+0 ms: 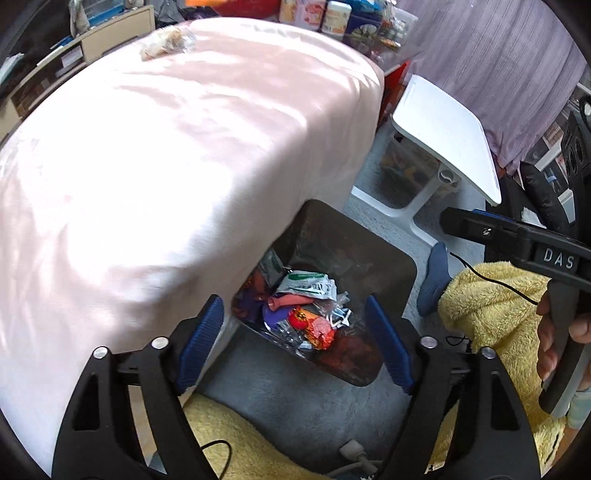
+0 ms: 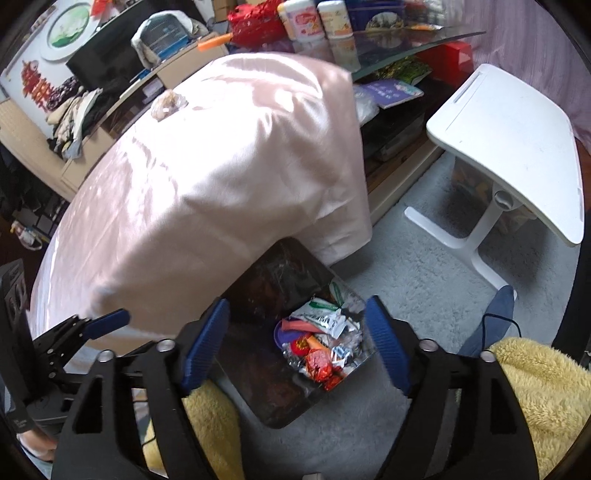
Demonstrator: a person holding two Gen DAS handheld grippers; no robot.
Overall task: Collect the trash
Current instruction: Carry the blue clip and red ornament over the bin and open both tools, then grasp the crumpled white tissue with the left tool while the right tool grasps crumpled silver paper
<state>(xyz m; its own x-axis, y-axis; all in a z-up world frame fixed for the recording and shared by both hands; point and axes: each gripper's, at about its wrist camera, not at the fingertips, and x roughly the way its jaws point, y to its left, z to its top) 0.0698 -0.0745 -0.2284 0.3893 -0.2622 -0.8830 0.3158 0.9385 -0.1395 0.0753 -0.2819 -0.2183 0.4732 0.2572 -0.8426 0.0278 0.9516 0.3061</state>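
A dark square trash bin [image 1: 391, 258] [image 2: 273, 402] stands on the floor by the pink-covered table [image 1: 166, 147] [image 2: 221, 166]. It holds several wrappers [image 1: 306, 317] [image 2: 321, 343], red, silver and white. One crumpled clear wrapper [image 1: 166, 42] [image 2: 168, 103] lies on the far part of the table. My left gripper [image 1: 295, 343] is open and empty, above the bin. My right gripper [image 2: 299, 343] is open and empty, also above the bin. The right gripper shows from the side in the left wrist view [image 1: 480, 229]; the left one shows at the left edge of the right wrist view [image 2: 92, 325].
A white side table [image 1: 443, 136] [image 2: 517, 147] stands to the right on grey carpet [image 2: 424, 266]. A yellow fleece garment [image 1: 491, 314] [image 2: 535, 387] and a blue sock [image 1: 434, 280] are near the bin. Cluttered shelves and bottles [image 2: 314, 18] lie behind.
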